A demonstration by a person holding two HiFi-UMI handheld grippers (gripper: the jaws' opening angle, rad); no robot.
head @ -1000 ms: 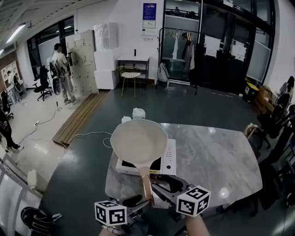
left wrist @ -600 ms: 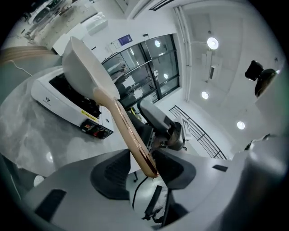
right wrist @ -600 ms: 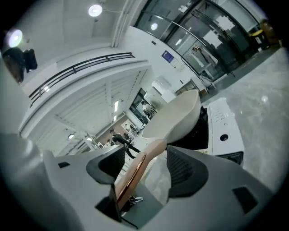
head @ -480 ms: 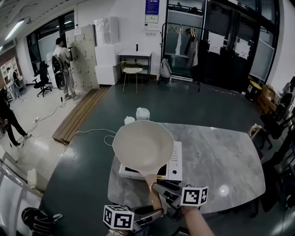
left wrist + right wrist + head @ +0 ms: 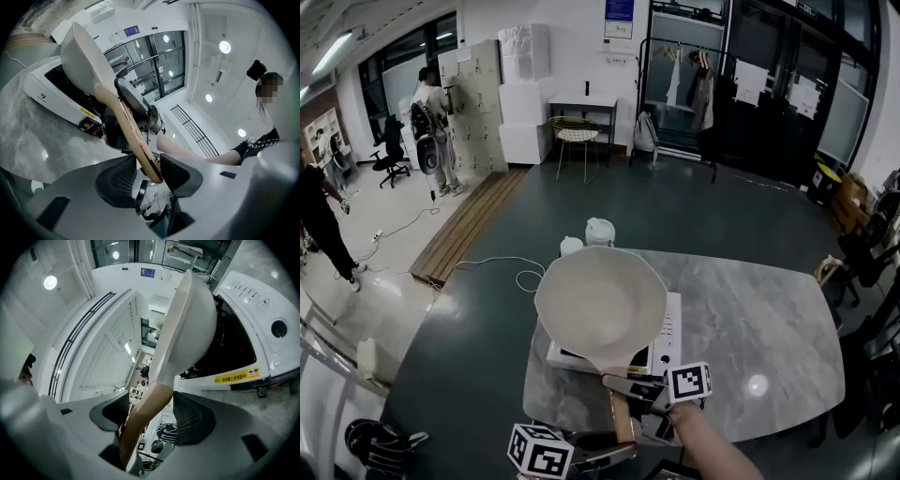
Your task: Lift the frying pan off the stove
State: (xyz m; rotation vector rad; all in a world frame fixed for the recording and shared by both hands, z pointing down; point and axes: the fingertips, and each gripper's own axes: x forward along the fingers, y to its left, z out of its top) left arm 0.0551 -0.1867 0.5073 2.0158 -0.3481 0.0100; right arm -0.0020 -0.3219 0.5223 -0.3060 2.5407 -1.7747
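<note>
The fingers (image 5: 115, 180) of the left gripper (image 5: 150, 174) are closing on the butt end of the handle (image 5: 135, 139), which is sitting between them and touching both pads. The fingers (image 5: 193, 420) of the right gripper (image 5: 149, 417) are pinching the same handle nearer the bowl. The frying pan (image 5: 600, 302) is hanging over the stove (image 5: 671, 330), near the left edge of the table (image 5: 750, 319), seemingly just clear of it. The lift is under way. Next, both grippers are going to need to rise together, keeping the pan level.
</note>
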